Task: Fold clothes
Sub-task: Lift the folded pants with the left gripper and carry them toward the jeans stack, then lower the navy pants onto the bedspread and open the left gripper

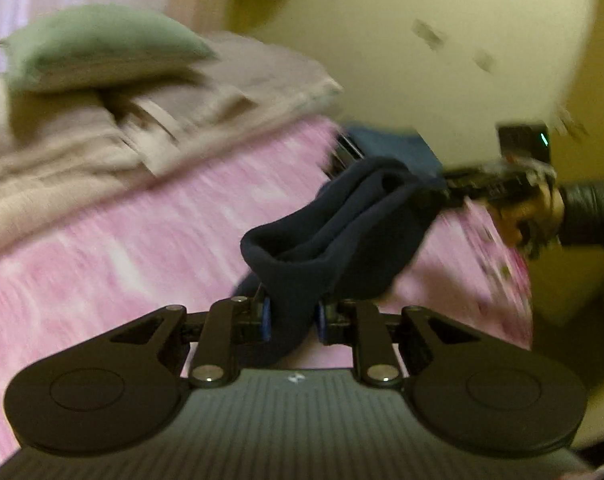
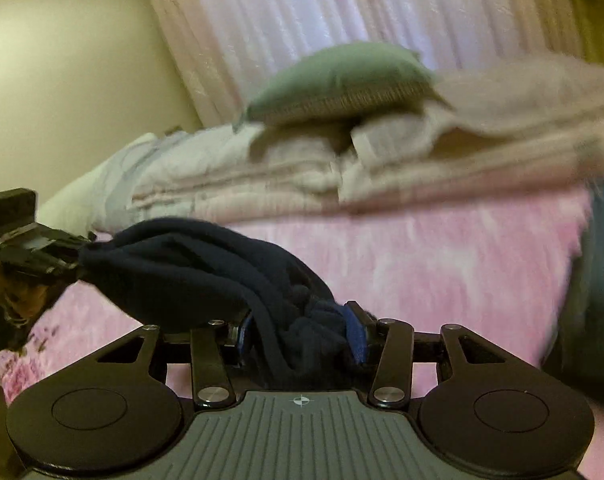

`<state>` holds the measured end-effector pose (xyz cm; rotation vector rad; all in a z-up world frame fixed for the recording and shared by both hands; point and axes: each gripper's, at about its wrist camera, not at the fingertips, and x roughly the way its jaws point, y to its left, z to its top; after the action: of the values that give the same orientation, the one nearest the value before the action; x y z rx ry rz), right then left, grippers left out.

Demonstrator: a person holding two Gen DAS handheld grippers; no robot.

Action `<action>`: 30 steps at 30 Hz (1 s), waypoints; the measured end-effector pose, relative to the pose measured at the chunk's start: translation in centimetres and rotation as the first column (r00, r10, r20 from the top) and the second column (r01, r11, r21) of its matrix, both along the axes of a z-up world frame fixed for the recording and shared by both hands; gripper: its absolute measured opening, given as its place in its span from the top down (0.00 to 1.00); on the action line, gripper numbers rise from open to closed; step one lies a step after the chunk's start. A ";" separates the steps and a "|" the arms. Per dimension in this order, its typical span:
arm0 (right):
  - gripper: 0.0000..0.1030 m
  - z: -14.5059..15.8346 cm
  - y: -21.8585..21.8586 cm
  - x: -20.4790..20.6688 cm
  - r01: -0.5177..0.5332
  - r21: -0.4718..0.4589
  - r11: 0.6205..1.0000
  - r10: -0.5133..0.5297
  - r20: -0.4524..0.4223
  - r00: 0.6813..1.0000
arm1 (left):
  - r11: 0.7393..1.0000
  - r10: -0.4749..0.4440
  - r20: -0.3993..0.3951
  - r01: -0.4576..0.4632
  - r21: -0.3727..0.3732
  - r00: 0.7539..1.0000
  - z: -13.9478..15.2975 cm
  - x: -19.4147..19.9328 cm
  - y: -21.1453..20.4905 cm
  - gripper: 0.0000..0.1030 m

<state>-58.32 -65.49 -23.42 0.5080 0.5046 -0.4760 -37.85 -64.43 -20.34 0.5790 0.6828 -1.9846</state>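
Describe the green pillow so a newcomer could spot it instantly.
Start at the bed with the pink cover. At its far end, before the pale curtain, lies a heap of beige bedding. The green pillow sits on top: the only green thing, plump, with pointed corners.

Open pink bedspread (image 1: 121,248) lies ahead; a folded blanket pile (image 1: 101,140) and green pillow (image 1: 101,44) block its far side.

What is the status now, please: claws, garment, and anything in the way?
Both claws shut on the garment: left claw, right claw. Garment bunched, hanging between them above the pink bed. Nothing in the way.
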 end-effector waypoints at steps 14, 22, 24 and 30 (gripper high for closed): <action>0.24 -5.8 21.1 -5.2 0.222 0.100 0.970 -0.191 -0.249 0.949 | 0.952 -0.164 0.109 0.128 0.278 0.980 -6.9 -1.1 15.8 0.79; 0.04 -4.5 13.9 -4.3 0.407 0.354 0.842 -0.427 -0.026 0.904 | 0.972 0.023 0.031 -0.030 0.233 0.999 -4.4 0.0 8.7 0.71; 0.04 -5.7 10.1 -3.8 0.407 0.406 0.818 -0.437 -0.021 0.899 | 0.975 0.031 0.013 -0.033 0.222 0.999 -4.4 -0.9 6.2 0.71; 0.10 -9.3 3.0 -1.9 0.421 0.328 0.846 -0.369 -0.209 0.905 | 0.959 -0.002 0.037 -0.009 0.283 0.999 -7.9 -4.5 0.1 0.71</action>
<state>-60.26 -62.53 -32.73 0.9572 0.6297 -0.8269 -42.39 -64.35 -28.28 0.7823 0.9527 -1.8802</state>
